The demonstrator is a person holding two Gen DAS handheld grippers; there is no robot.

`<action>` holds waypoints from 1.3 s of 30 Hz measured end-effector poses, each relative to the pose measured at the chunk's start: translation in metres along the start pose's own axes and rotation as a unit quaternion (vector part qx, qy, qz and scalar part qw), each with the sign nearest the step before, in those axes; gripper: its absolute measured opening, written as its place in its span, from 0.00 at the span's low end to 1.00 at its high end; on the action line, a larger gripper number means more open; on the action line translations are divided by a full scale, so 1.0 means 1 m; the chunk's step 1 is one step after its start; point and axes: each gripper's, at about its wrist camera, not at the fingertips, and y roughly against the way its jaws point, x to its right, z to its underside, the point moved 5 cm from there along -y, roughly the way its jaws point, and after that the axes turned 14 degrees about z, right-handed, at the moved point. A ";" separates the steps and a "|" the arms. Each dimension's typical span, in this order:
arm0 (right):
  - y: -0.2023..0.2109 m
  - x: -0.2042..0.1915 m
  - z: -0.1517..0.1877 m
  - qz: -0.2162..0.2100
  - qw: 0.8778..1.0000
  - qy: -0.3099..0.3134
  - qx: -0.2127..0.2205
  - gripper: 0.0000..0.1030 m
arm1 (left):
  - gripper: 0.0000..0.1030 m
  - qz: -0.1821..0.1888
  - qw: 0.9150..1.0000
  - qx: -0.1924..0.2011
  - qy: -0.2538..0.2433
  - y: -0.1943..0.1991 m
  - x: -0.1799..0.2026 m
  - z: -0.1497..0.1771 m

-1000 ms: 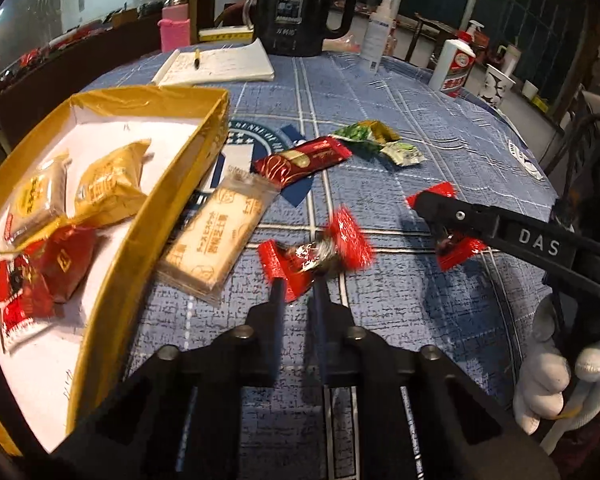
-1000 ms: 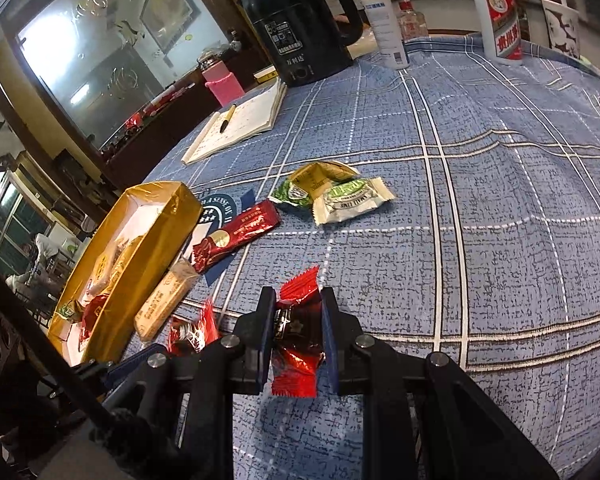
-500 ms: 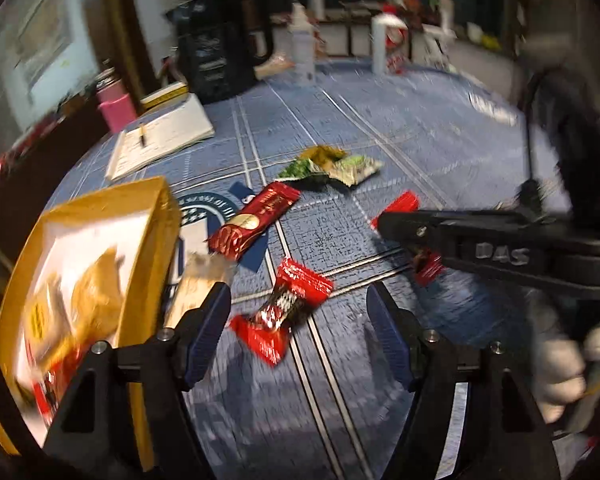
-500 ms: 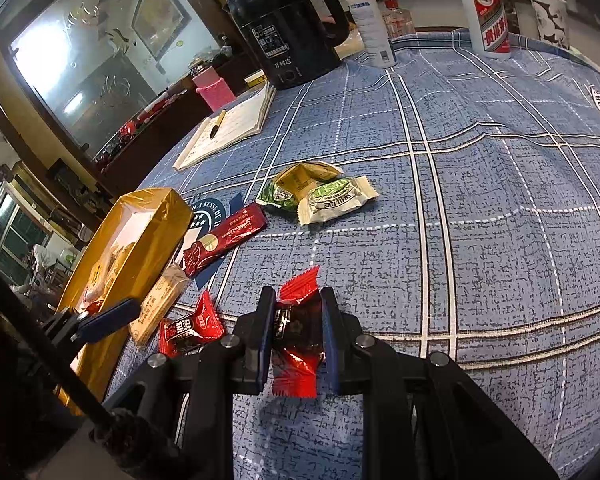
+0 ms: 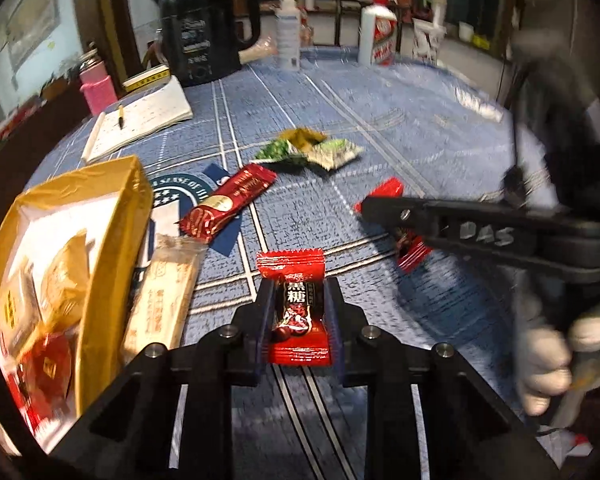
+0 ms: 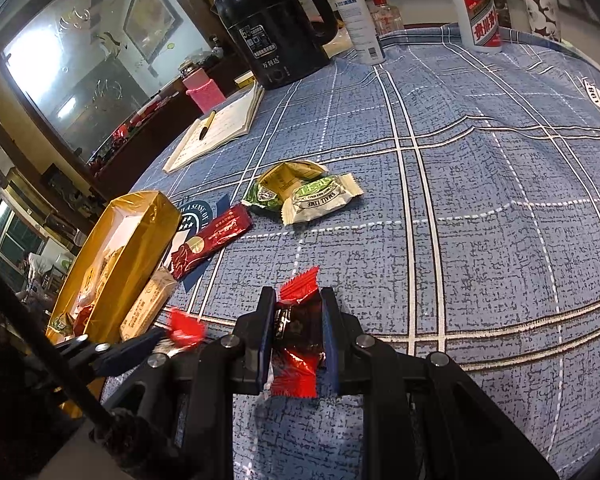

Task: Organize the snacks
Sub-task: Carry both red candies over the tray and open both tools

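Between the fingers of the left gripper (image 5: 299, 312): one red candy (image 5: 296, 308), dark label panel, crimped ends; jaws closing on its middle, pads at both long edges. Ahead and to that gripper's left: gold box (image 5: 112, 248) on the blue tablecloth (image 5: 380, 128), already holding several packets.

Right gripper (image 6: 298, 330): narrowly set, clamped on a second red candy (image 6: 298, 320), wrapper crumpled between the pads.

Handling, by my judgement: very light; film wrapper soft, slick, crackly; hard core likely inside. Best taken across the thick middle, not the flat crimped ends, which would fold and slip. Not fragile; modest squeeze suffices.
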 end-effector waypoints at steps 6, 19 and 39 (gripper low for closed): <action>0.004 -0.001 0.000 -0.007 1.000 0.000 0.008 0.20 | 0.25 0.019 0.995 0.074 0.068 0.066 -0.015 0.010; 0.052 -0.099 0.028 -0.065 0.993 0.098 0.017 0.20 | 0.25 -0.048 0.955 0.174 0.234 0.154 -0.121 0.081; 0.014 -0.258 0.064 -0.119 0.970 0.208 -0.041 0.23 | 0.53 -0.037 0.933 0.204 0.293 0.174 -0.166 0.118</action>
